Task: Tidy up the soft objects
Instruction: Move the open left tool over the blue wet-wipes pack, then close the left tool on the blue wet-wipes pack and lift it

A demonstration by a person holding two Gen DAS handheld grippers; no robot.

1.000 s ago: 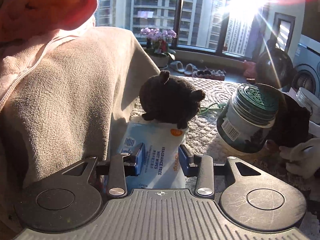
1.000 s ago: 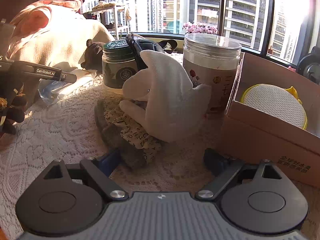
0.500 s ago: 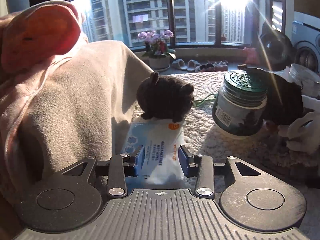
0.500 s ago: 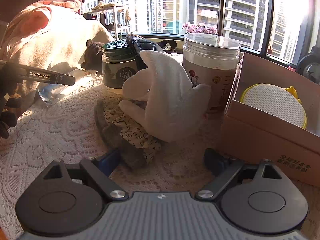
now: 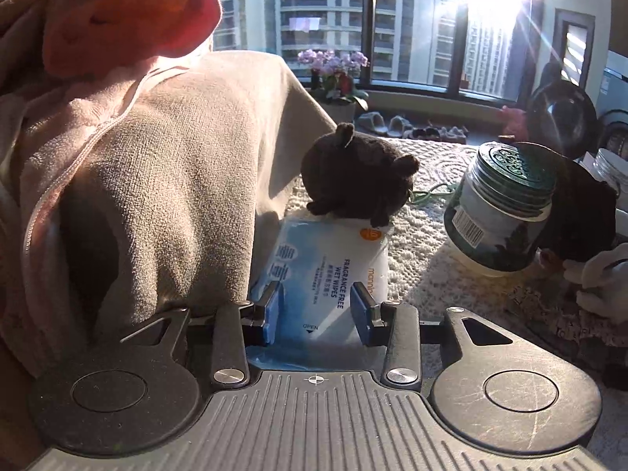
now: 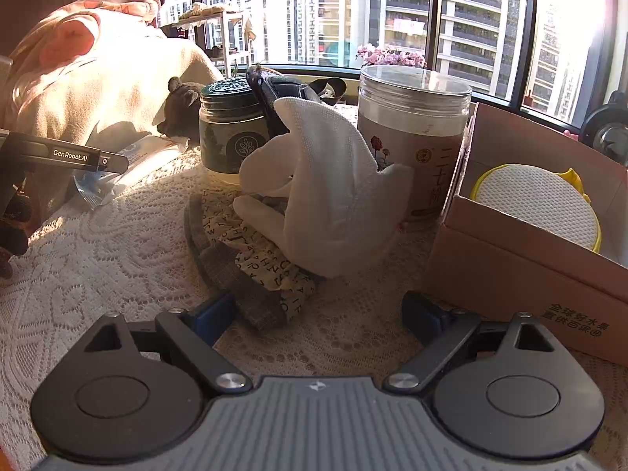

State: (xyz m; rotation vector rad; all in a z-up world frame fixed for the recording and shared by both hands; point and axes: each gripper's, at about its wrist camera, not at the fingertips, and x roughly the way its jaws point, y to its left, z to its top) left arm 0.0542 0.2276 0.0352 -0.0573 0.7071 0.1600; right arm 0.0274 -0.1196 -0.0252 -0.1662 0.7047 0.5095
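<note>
On the cream lace-covered bench [image 6: 117, 259], our left tool [image 5: 314, 308] straddles the blue-and-white wet-wipes pack [image 5: 333, 274], its grip uncertain; our right tool [image 6: 318, 314] gapes wide, empty, before the white fabric glove [image 6: 333, 196].

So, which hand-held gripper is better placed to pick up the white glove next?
The right hand-held gripper. Its jaws are wide open and empty, and the white glove lies straight ahead of it. The left hand-held gripper frames the wet wipes pack, with the glove far to its side.
</note>
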